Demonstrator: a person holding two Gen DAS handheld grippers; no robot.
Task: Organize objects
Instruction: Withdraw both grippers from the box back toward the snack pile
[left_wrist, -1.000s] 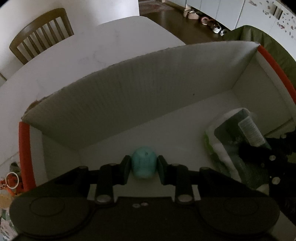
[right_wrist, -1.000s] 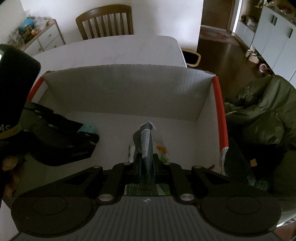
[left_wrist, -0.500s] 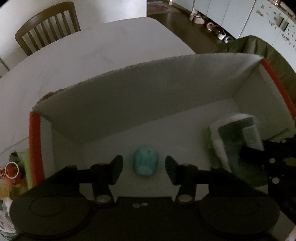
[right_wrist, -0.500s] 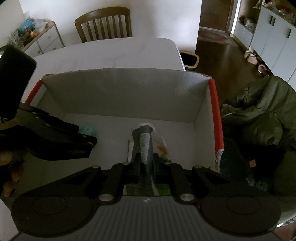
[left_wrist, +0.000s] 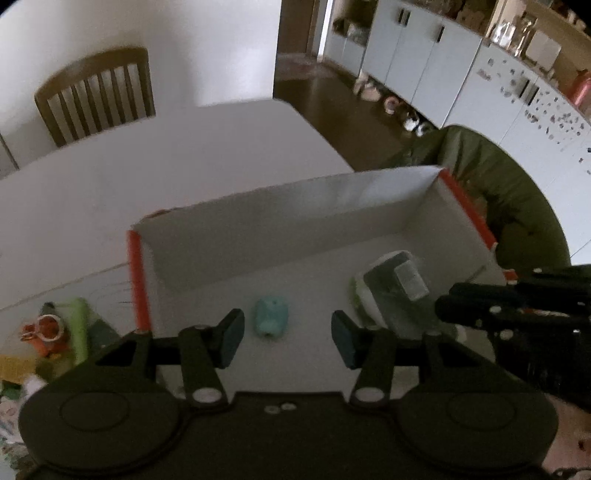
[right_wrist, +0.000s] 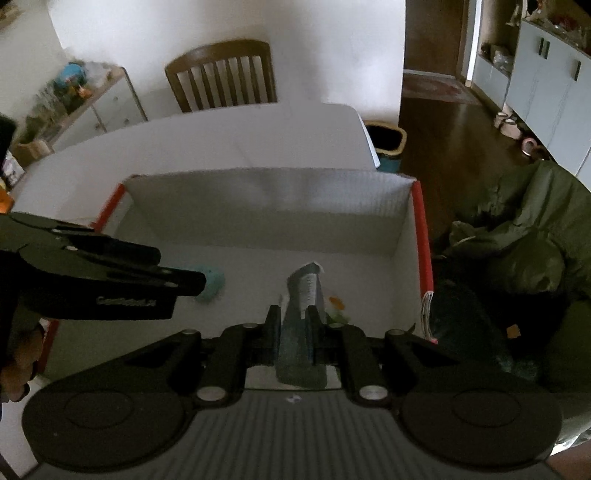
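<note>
Indoors, white table (left_wrist: 147, 177), chair (left_wrist: 96, 96) behind; my left tongs (left_wrist: 287, 338) are gaping empty over the box (left_wrist: 295, 206), right tongs (right_wrist: 293, 325) are pinching the packet (right_wrist: 304, 291).

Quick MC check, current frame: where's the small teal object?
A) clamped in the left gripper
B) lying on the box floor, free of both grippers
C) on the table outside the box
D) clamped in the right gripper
B. The teal object lies on the floor of the box, clear of the open left gripper, while the right gripper is shut on the wipes pack.
</note>
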